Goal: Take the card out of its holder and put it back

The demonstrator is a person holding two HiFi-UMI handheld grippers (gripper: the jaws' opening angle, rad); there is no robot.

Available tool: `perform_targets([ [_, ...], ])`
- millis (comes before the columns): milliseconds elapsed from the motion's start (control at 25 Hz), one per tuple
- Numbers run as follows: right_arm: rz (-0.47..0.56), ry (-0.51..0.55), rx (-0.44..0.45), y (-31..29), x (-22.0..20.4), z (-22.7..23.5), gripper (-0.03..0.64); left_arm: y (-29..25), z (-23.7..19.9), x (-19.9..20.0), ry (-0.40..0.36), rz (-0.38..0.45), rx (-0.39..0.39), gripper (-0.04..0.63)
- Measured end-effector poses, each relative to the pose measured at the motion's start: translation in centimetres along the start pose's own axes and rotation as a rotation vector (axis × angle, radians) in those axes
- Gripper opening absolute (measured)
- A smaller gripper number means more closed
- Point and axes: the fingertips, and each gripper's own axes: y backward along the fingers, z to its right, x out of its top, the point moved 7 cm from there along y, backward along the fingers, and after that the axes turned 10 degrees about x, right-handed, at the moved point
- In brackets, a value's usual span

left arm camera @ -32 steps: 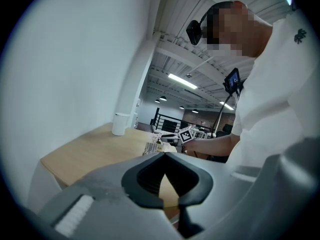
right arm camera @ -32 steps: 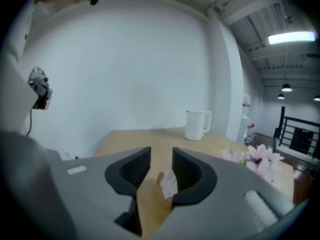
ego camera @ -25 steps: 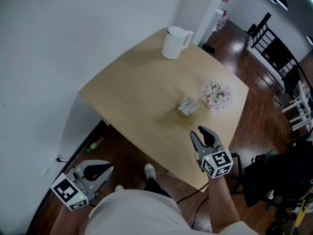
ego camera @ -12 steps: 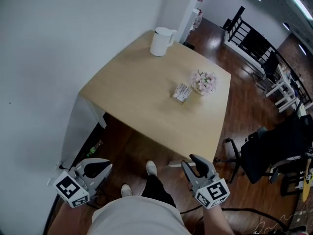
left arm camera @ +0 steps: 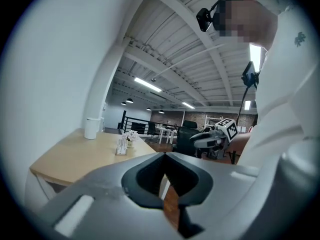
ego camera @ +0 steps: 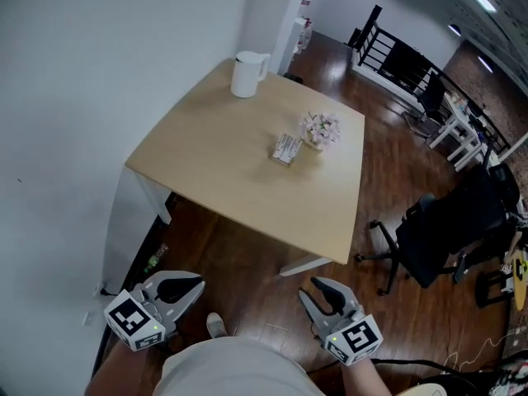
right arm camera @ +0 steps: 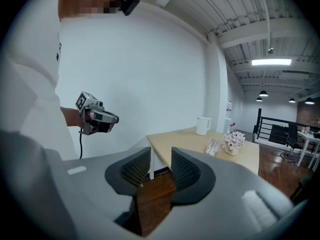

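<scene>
Card holder (ego camera: pixel 286 148) is standing on the tabletop (ego camera: pixel 214 159) toward its far right edge, just beside the flowers (ego camera: pixel 318 128). White jug (ego camera: pixel 246 73) is sitting at the far corner. Card is too small to tell apart from the holder.

Head view: left gripper (ego camera: pixel 194 285) and right gripper (ego camera: pixel 316 289) are both hanging over the floor (ego camera: pixel 247 258), off the near edge, well apart from the holder.

Left gripper view: fingers are pressing together at the tips, nothing between them. Holder is showing far off on the table.

Right gripper view: fingers are standing spread, only floor showing between them. They have just been closing a little.

Judging: no step is in hand, and both grippers are carrying nothing. Next move is calling for reaching in over the near edge, steadying the holder with one gripper and pinching the card's top edge with the other.
</scene>
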Motion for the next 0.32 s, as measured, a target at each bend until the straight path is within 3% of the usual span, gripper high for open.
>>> perform_targets([
  [320, 0.006, -0.053, -0.028, 7.3, -3.1, -4.5, 0.129, 0.7, 6.8, -0.6, -0.018, -0.003, -0.044, 0.005],
])
